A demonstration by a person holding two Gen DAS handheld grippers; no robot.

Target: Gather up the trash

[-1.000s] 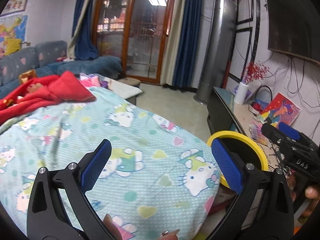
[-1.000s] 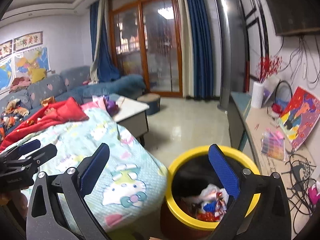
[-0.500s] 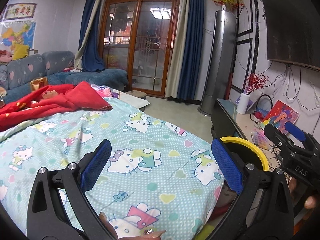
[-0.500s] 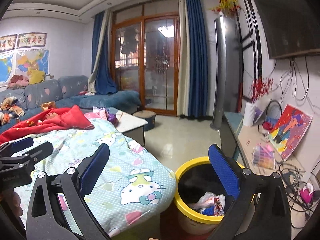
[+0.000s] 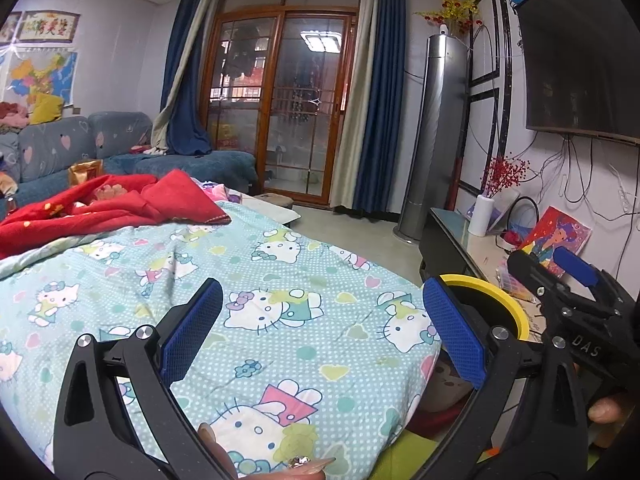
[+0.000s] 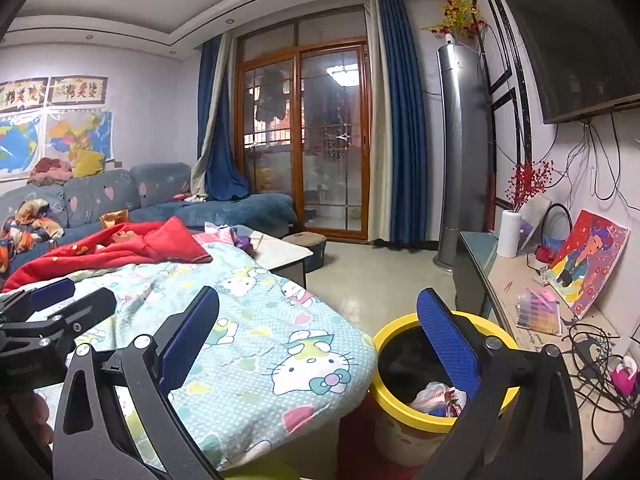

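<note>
A yellow-rimmed trash bin (image 6: 404,328) stands on the floor beside the quilt-covered surface, with crumpled wrappers (image 6: 434,396) inside. Its rim also shows in the left wrist view (image 5: 500,292). My left gripper (image 5: 320,336) is open and empty above the Hello Kitty quilt (image 5: 280,288). My right gripper (image 6: 320,344) is open and empty, held above and before the bin, over the quilt's edge (image 6: 304,360). The right gripper appears at the right of the left wrist view (image 5: 576,280); the left gripper appears at the left of the right wrist view (image 6: 52,308).
A red blanket (image 5: 120,204) lies at the far end of the quilt. A low TV stand (image 6: 532,320) with a painting, vase and cables runs along the right wall. A coffee table (image 6: 280,252), a stool, a blue sofa (image 6: 160,196) and a tower air conditioner (image 6: 460,152) stand beyond.
Both grippers have risen and tilted up, so the bin sits lower and farther in both views. Both stay open and empty.
</note>
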